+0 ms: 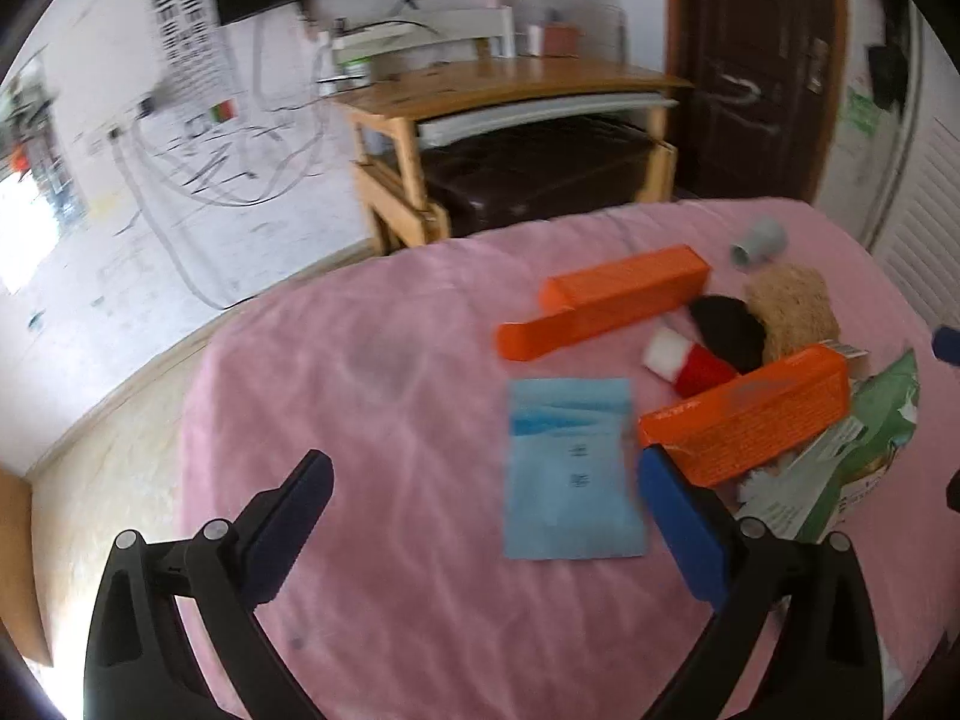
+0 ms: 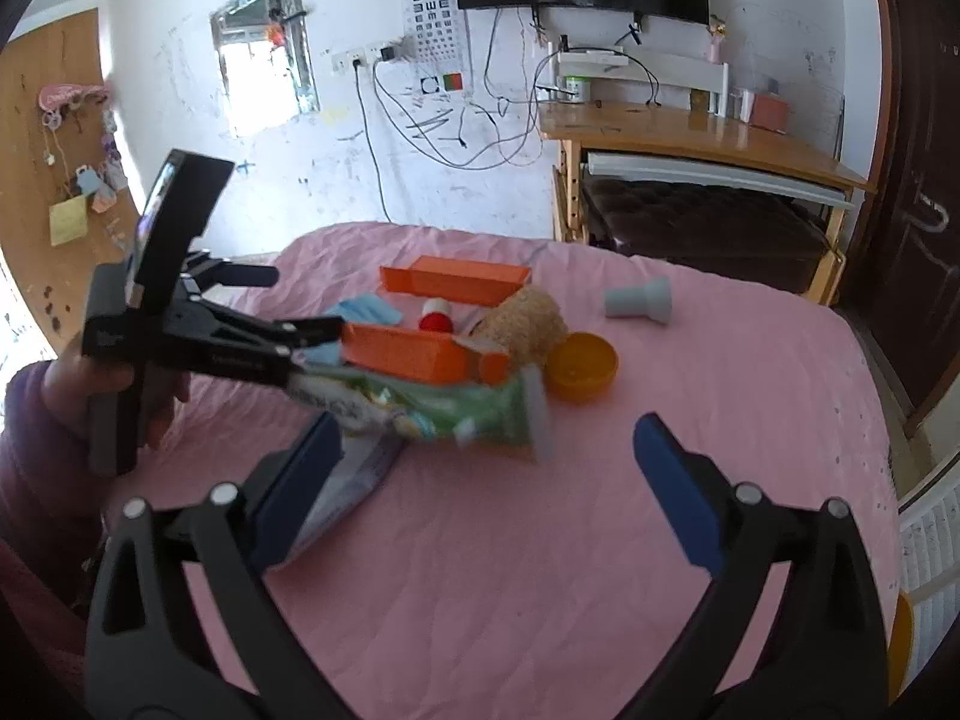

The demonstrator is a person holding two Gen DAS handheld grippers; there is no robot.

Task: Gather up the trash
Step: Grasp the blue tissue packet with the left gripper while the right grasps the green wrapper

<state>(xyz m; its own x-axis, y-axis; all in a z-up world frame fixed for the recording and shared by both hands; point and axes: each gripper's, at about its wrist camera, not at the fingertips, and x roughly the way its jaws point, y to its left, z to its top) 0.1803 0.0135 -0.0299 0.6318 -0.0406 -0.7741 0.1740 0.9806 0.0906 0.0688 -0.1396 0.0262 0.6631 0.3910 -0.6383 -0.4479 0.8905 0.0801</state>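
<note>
Hovering over pink cover point(image 1: 372, 360), left gripper point(image 1: 480, 516) and right gripper point(image 2: 489, 483) both spread, empty; risking (crowded pile) snagging orange box point(image 1: 750, 414) while reaching for green wrapper point(image 2: 444, 408) beside it.

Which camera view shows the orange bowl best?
The right wrist view: the orange bowl lies fully visible on the pink cloth, beside the brown fluffy thing. The left wrist view does not show it.
</note>
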